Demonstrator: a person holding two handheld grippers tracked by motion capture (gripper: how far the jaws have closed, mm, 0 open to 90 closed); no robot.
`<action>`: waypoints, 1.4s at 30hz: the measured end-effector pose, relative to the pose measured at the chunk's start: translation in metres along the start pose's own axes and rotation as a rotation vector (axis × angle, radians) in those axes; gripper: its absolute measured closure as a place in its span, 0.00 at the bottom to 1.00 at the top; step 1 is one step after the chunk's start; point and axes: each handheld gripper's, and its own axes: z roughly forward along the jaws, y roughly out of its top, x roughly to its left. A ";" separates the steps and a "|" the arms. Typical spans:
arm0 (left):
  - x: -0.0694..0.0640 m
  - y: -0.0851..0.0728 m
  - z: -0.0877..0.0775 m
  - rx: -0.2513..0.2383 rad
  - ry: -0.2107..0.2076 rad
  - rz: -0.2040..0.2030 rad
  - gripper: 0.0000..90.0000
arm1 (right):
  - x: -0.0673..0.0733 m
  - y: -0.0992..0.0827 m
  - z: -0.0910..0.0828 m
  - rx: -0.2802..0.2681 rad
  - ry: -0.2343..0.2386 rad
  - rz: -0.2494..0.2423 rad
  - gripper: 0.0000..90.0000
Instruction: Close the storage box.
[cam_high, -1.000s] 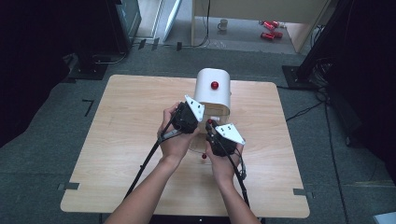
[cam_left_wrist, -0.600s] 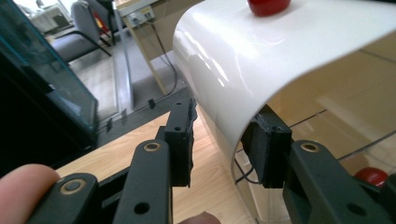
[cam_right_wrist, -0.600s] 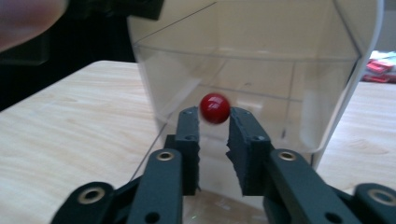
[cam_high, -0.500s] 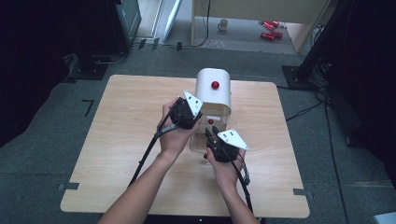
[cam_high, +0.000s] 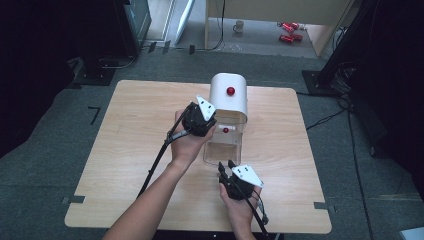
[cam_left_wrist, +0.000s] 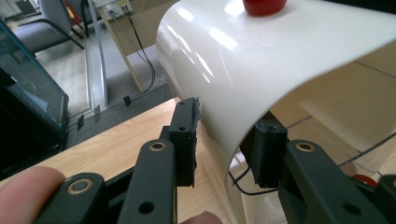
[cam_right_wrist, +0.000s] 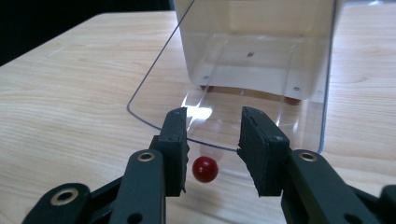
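A white box (cam_high: 227, 117) stands mid-table with a curved white lid (cam_left_wrist: 261, 60) that bears a red knob (cam_high: 230, 91). My left gripper (cam_left_wrist: 229, 119) straddles the lid's side edge, one pad outside and one underneath. Its jaws have just been closing, and they are shut on the lid. A clear flap (cam_right_wrist: 233, 126) lies out from the box front onto the table. A small red ball (cam_right_wrist: 205, 169) sits at the flap's near edge. My right gripper (cam_right_wrist: 212, 135) hovers over the ball. Its jaws have just been opening, and the pads are not touching the ball.
A second red knob (cam_high: 226, 130) shows on the box front under the lid. The light wooden table (cam_high: 140, 130) has bare wood to the left and right of the box. Both cables trail toward the near edge. Dark floor and stands surround the table.
My right gripper has drawn back from the box front toward the near edge and sunk lower. The clear flap now lies out in front of the box. The left hand stayed at the lid.
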 end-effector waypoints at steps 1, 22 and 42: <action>0.000 0.000 0.001 0.007 -0.001 -0.001 0.76 | 0.001 -0.001 -0.002 -0.003 -0.008 0.000 0.71; -0.004 -0.001 0.006 0.021 0.053 -0.018 0.84 | 0.011 -0.027 0.000 0.104 -0.022 0.049 0.69; -0.008 -0.001 0.006 0.043 0.103 0.016 0.91 | 0.017 -0.014 0.016 0.113 -0.049 0.020 0.83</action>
